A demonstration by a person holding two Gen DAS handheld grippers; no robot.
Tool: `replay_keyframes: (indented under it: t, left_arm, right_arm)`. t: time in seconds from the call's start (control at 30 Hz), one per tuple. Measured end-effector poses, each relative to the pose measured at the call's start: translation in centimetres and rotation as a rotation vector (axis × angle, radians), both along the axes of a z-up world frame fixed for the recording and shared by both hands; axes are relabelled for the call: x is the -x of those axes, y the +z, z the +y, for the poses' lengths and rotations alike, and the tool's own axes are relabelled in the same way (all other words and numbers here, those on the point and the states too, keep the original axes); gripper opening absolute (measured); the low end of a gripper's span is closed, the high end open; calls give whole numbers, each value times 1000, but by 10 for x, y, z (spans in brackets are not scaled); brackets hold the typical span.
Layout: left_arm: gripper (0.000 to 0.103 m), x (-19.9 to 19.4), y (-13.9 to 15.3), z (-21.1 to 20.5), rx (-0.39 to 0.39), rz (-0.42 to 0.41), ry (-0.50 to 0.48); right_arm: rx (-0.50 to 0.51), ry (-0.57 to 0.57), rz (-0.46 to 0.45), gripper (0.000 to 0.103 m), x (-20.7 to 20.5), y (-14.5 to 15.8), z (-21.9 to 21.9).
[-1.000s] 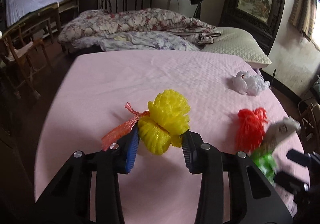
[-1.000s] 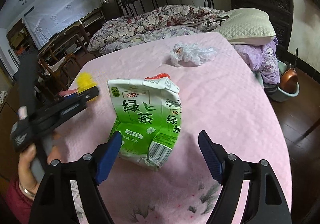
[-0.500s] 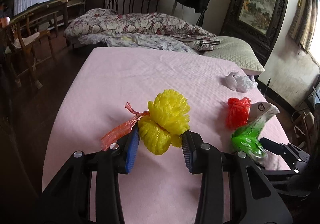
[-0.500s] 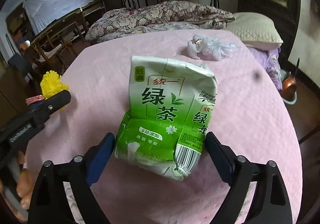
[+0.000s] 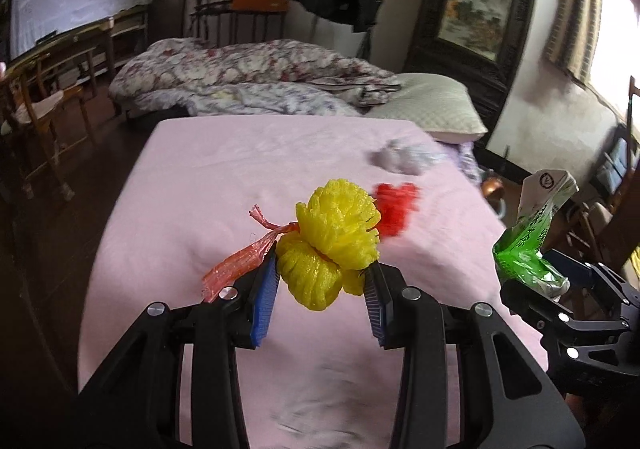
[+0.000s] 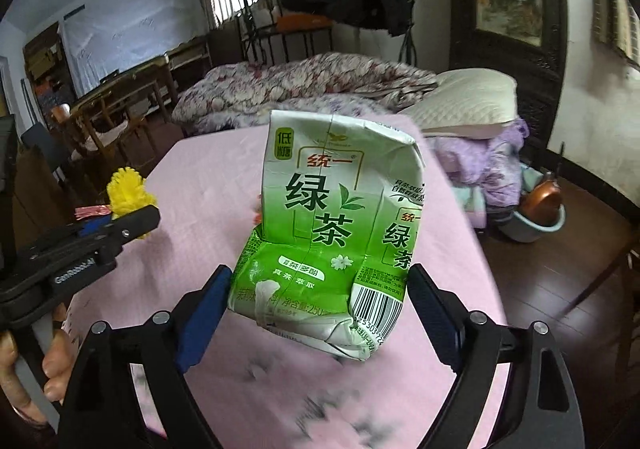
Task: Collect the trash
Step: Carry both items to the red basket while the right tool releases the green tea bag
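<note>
Left gripper [image 5: 320, 285] is clamped on the yellow foam netting [image 5: 332, 241], with a strip of orange mesh [image 5: 244, 261] trapped at the left pad. The bundle is held clear above the pink bedspread [image 5: 224, 177].

Right gripper [image 6: 320, 309] is closed on the lower body of the green tea carton [image 6: 332, 225]; jaws stand wide because the carton is wide. The carton is held upright and is also lifted off the bed.

Handling: the foam netting is very light, springy and compressible, so a squeeze through the middle is enough, and snagging is likelier than slipping. The carton is creased and dented coated paperboard with a smooth, slightly slick skin; it looks empty, so crushing under more force is expected. The flat side panels near the base are the best hold, as taken now.

Left on the bed: a red mesh wad [image 5: 396, 205] and a crumpled clear plastic bag [image 5: 404, 161], both blurred, so exact shape cannot be told. Both are judged soft and featherweight; a pinch on the bunched centre is suggested.
</note>
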State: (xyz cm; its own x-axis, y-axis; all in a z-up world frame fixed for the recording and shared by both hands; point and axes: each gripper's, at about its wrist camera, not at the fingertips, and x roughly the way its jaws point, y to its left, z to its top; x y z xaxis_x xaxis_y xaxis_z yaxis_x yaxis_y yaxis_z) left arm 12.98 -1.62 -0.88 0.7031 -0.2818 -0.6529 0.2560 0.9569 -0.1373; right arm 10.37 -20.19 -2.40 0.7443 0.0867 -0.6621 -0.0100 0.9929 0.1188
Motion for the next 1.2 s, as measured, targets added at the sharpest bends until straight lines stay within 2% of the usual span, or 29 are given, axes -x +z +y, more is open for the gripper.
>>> replay_keyframes:
  t: [0.3, 0.6, 0.83, 0.87, 0.93, 1.13, 1.2]
  left_arm:
    - [40, 35, 10, -74, -40, -25, -146]
    - [40, 70, -2, -159, -86, -18, -311]
    - [40, 95, -15, -214, -95, 4, -431]
    - [40, 98, -18, -221, -98, 8, -447]
    - [40, 103, -24, -233, -110, 20, -478]
    - [40, 114, -44, -257, -136, 69, -536]
    - [40, 117, -48, -262, -147, 74, -552]
  right_arm:
    - [13, -98, -38, 87, 65, 14, -62]
    - [23, -239, 7, 87, 121, -12, -137]
    - [42, -330, 123, 87, 161, -62, -194]
    - [42, -343, 150, 87, 166, -74, -201]
    - [30, -357, 216, 77, 171, -101, -213]
    - [6, -380, 401, 77, 167, -184, -226]
    - [-53, -396, 423, 78, 171, -198, -232]
